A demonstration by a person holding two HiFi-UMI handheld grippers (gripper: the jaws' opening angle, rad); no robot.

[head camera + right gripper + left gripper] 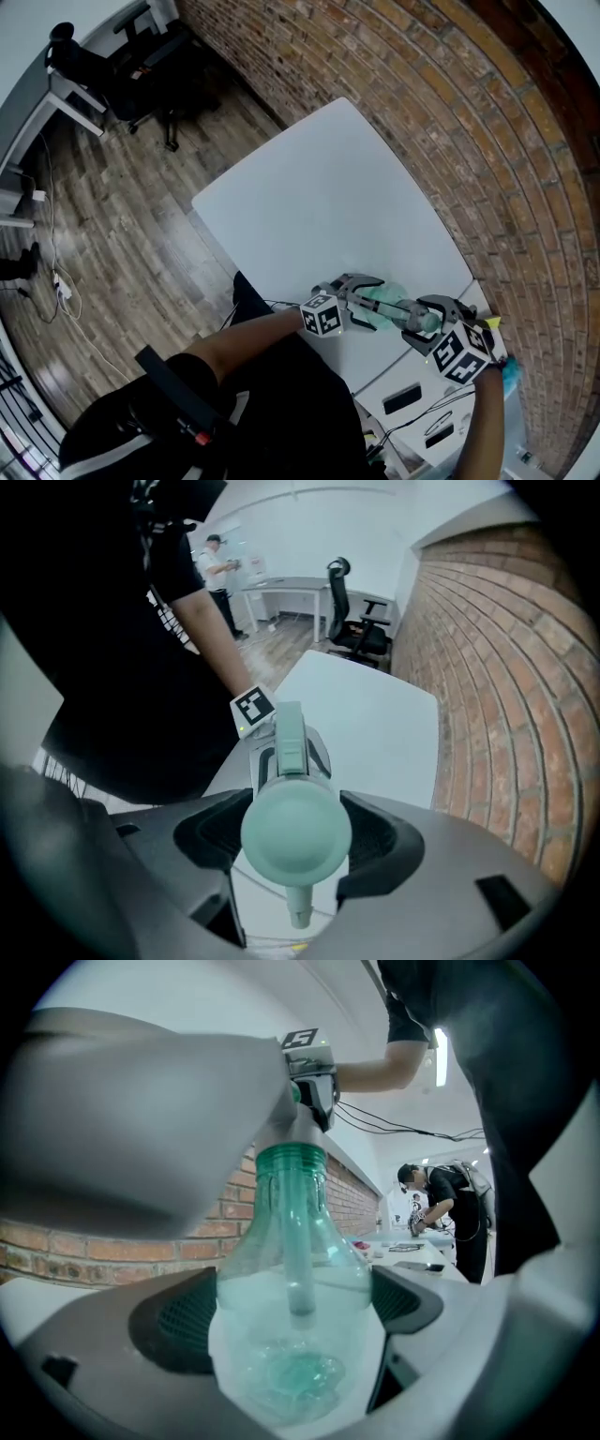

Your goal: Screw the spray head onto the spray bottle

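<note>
A clear teal spray bottle [291, 1326] lies sideways above the near corner of the white table [319, 206]. My left gripper [291, 1307] is shut on its body, base toward the camera. The teal spray head [295, 832] sits on the bottle's neck [291, 1162], and its dip tube [298, 1269] hangs inside the bottle. My right gripper [295, 834] is shut on the spray head, seen from behind. In the head view the left gripper [361, 298] and right gripper [427, 319] face each other with the bottle [384, 305] between them.
A brick wall [469, 122] runs along the table's far and right side. A second white surface [375, 389] at bottom right carries a dark flat device [403, 398] and cables. Office chairs [141, 75] and a desk stand far left on the wood floor. Another person [436, 1208] works at a distant table.
</note>
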